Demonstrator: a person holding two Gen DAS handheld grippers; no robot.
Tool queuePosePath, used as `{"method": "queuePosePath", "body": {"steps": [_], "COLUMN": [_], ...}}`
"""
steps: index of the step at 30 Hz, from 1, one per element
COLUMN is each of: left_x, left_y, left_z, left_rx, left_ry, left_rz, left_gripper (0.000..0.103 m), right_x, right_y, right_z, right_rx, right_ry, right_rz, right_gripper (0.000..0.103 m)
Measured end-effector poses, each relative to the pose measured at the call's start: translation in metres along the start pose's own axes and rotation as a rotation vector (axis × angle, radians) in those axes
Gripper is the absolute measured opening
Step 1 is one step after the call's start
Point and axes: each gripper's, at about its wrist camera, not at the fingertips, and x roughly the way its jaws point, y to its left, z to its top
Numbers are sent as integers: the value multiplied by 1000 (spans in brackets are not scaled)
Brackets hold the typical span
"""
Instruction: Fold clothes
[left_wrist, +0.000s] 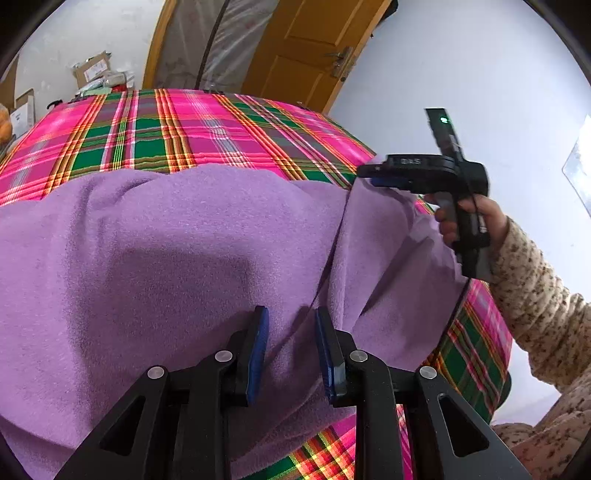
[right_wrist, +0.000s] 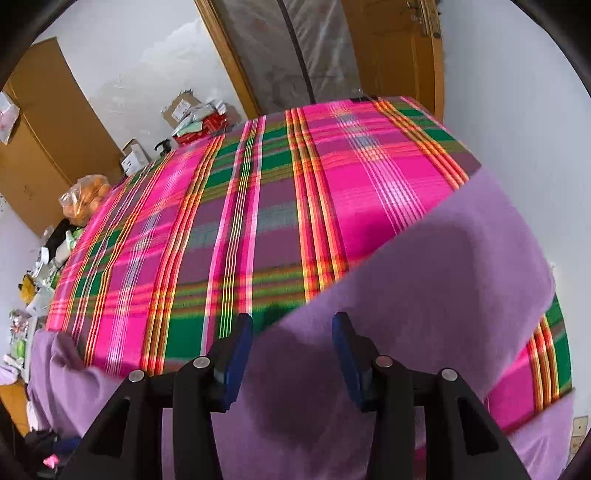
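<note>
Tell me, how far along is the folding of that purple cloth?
Early on. Done: the purple fleece garment lies spread over the plaid-covered table. In hand: the right hand-held gripper is at the cloth's far right edge, which stands lifted; the left hand-held gripper hovers open. Left: no finished fold shows.

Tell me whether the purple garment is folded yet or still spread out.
Partly folded. The purple garment lies mostly flat on the plaid cloth, with its right portion doubled over along a visible edge. How many layers lie beneath, the pictures cannot tell.
</note>
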Motion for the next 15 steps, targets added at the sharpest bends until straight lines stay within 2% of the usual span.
{"method": "queuePosePath", "body": {"steps": [5, 7, 9, 10, 12, 15], "left_x": [-2, -4, -3, -3, -4, -2], "left_y": [-3, -3, -4, -4, -5, -5], "left_z": [-1, -3, -3, -3, -4, -3], "left_rx": [16, 20, 22, 22, 24, 28], "left_ry": [-1, -3, -4, -5, -6, -4], "left_rz": [7, 11, 14, 16, 19, 25], "left_gripper": [26, 26, 26, 26, 26, 26], "right_x": [6, 9, 12, 12, 12, 7], "right_y": [7, 11, 14, 14, 11, 1], "right_z": [6, 9, 12, 12, 12, 10], "right_rx": [-12, -33, -51, -59, -64, -34], "right_ry": [8, 18, 23, 23, 21, 17], "right_rz": [-44, -81, -128, -144, -155, -120], "right_gripper": [46, 41, 26, 22, 6, 3]}}
